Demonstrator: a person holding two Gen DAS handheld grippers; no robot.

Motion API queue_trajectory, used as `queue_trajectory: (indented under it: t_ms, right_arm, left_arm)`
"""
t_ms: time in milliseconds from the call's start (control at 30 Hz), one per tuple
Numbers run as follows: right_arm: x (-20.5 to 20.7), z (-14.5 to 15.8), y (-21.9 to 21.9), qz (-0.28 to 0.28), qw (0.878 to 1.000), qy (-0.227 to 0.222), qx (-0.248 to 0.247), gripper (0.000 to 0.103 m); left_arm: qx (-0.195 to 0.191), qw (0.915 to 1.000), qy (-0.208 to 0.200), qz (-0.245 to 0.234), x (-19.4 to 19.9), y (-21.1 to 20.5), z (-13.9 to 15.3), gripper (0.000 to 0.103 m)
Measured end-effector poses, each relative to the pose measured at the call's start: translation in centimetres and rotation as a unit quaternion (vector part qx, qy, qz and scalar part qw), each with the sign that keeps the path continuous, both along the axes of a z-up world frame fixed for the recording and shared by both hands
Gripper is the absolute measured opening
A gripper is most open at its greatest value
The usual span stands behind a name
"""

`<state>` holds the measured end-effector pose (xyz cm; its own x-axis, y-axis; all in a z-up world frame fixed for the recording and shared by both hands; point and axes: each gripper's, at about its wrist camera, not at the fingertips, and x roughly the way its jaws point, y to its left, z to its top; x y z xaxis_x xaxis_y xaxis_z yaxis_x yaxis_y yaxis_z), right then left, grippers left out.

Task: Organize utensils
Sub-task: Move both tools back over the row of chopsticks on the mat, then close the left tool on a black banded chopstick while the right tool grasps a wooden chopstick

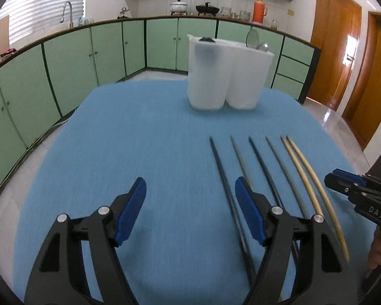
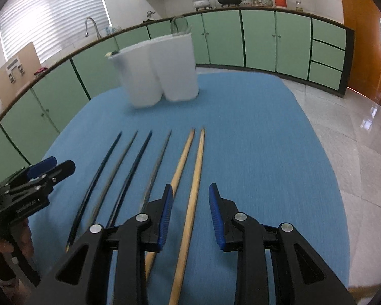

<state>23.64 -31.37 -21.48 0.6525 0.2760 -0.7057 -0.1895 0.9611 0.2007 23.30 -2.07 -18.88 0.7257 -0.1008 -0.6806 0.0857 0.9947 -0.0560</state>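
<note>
Where they lie on the cloth: six chopsticks in a row, tips toward the holder.
Dark chopsticks (image 2: 102, 175): four, thin, side by side, on the left of the row.
Bamboo chopsticks (image 2: 190, 203): two, pale, just beside each other, on the right of the row.
Utensil holder (image 1: 228, 73): white, translucent, two rounded compartments; stands at the far end of the cloth, well apart from the chopsticks; a dark-topped item in the left compartment, a spoon and a round utensil head in the right.
Left gripper (image 1: 190, 190): tongs wide, nothing between the blue pads; the right finger overlaps the dark chopsticks, contact cannot be told.
Right gripper (image 2: 190, 198): tongs narrow, not clamped; one bamboo chopstick shows in the gap.
Writing: "DAS" on the right gripper's black body, seen from the left wrist.
Surface: blue tablecloth (image 1: 139, 139).
Room: kitchen with green cabinets (image 1: 68, 61), faucet (image 1: 68, 12), white pot, orange thermos (image 1: 259, 11), white wall tiles, wooden doors (image 1: 332, 45), window blinds.
</note>
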Motion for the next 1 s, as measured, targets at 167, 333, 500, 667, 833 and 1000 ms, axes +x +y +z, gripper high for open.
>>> queue_trajectory:
  t_ms: [167, 333, 500, 667, 833, 1000]
  right_arm:
    - [-5.1, -0.7, 0.0, -0.001, 1.0, 0.02, -0.009, 0.029]
    - [-9.0, -1.3, 0.1, -0.005, 0.999, 0.038, -0.014, 0.029]
    - [-10.0, -1.3, 0.3, -0.004, 0.999, 0.039, -0.013, 0.029]
    - [-10.2, -1.5, 0.6, -0.004, 0.999, 0.036, -0.024, 0.026]
    - [-10.0, -1.6, 0.9, -0.006, 0.999, 0.03, -0.033, 0.022]
    - [-10.2, -1.8, 1.5, -0.004, 0.999, 0.023, -0.045, 0.022]
  left_arm:
    - [0.002, 0.9997, 0.025, -0.003, -3.8, -0.2, -0.7, 0.069]
    - [0.005, 0.9992, 0.039, -0.007, -6.5, -0.3, -1.1, 0.066]
    - [0.005, 0.9989, 0.046, -0.01, -7.9, -0.7, -1.1, 0.061]
    - [0.005, 0.9986, 0.05, -0.015, -8.4, -1.3, -1.3, 0.056]
    - [0.009, 0.9988, 0.046, -0.015, -8.5, -1.9, -1.6, 0.054]
    - [0.008, 0.9991, 0.039, -0.011, -8.8, -2.0, -1.8, 0.054]
